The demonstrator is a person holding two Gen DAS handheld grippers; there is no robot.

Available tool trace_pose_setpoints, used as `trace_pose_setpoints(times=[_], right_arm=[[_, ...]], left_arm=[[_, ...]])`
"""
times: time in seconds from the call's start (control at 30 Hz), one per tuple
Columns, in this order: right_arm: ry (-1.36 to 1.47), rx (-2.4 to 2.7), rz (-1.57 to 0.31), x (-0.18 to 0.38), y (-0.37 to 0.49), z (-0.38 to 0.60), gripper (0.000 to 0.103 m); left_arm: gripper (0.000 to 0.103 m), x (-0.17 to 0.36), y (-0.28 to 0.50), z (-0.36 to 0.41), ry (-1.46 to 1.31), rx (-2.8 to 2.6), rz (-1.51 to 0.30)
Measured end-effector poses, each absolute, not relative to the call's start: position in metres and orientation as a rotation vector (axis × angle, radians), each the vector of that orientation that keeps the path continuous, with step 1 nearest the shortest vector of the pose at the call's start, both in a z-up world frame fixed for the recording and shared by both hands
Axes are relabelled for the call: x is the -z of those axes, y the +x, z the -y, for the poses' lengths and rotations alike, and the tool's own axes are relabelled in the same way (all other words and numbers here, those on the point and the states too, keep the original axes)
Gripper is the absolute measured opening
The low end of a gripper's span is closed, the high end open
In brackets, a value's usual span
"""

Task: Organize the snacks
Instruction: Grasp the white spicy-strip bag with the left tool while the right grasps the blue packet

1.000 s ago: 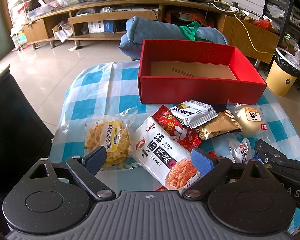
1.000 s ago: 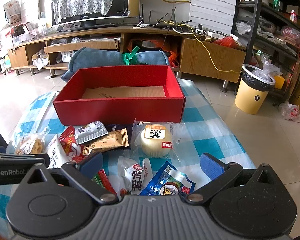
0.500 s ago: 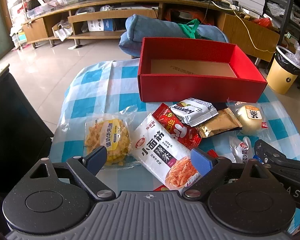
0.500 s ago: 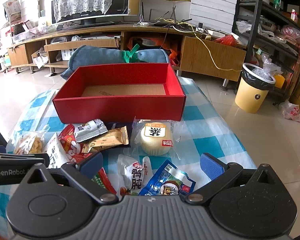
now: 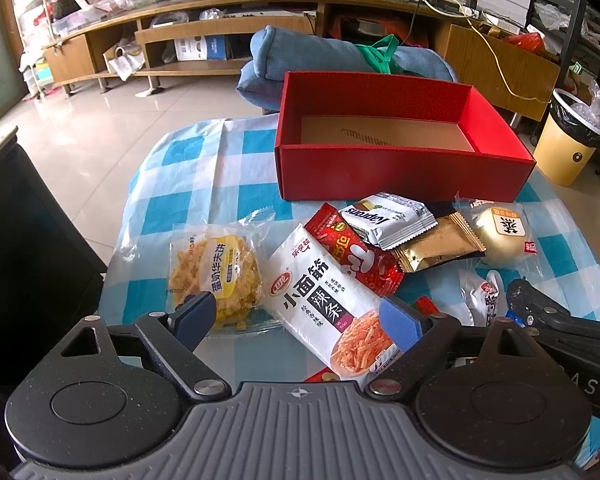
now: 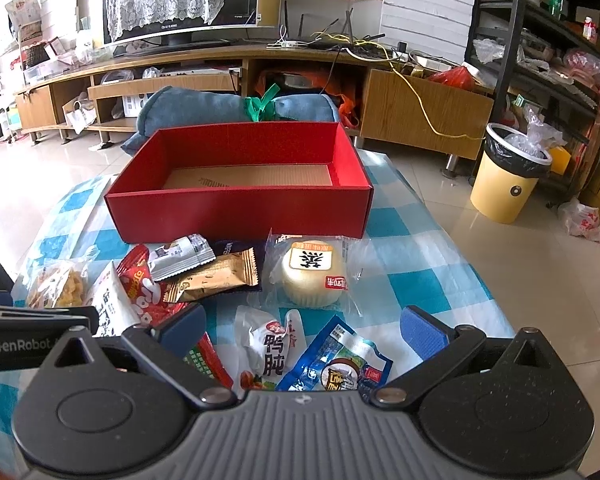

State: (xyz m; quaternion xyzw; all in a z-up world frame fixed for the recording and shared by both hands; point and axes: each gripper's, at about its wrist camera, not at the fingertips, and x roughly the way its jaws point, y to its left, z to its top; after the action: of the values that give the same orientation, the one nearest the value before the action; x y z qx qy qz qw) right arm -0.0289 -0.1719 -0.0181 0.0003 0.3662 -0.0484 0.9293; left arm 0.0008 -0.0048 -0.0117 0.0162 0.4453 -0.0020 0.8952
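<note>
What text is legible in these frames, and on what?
"小面筋 辣条": white strip-snack packet.
"Kaparas", upside down: silver wafer packet.
"鸭肫": white duck-gizzard pouch.
"GenRobot": left gripper's body.
Yellow-banded crisp-cake bag and bun label: characters unclear.
Other print: too small.

Bright daylight from upper left; glare on the floor tiles [image 6: 28, 176] and snack wrappers. Shadows soft. Sharp focus centrally, strong fisheye bending and dark vignette at the corners.
</note>
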Motion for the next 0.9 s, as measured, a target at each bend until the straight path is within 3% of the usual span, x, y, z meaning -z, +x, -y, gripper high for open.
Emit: trace_pose_setpoints(times=[0.67, 0.9], right_arm=[[0.017, 0.07, -0.849, 0.031, -0.018, 0.19, 0.102], [0.004, 0.042, -0.837, 0.019, -0.006, 0.197, 0.098]], left_arm=[[0.094, 0.029, 0.007, 0.002, 0.096, 0.129, -0.986], [0.094, 0.036, 0.03, -0.012, -0.111, 0.094, -1.103]])
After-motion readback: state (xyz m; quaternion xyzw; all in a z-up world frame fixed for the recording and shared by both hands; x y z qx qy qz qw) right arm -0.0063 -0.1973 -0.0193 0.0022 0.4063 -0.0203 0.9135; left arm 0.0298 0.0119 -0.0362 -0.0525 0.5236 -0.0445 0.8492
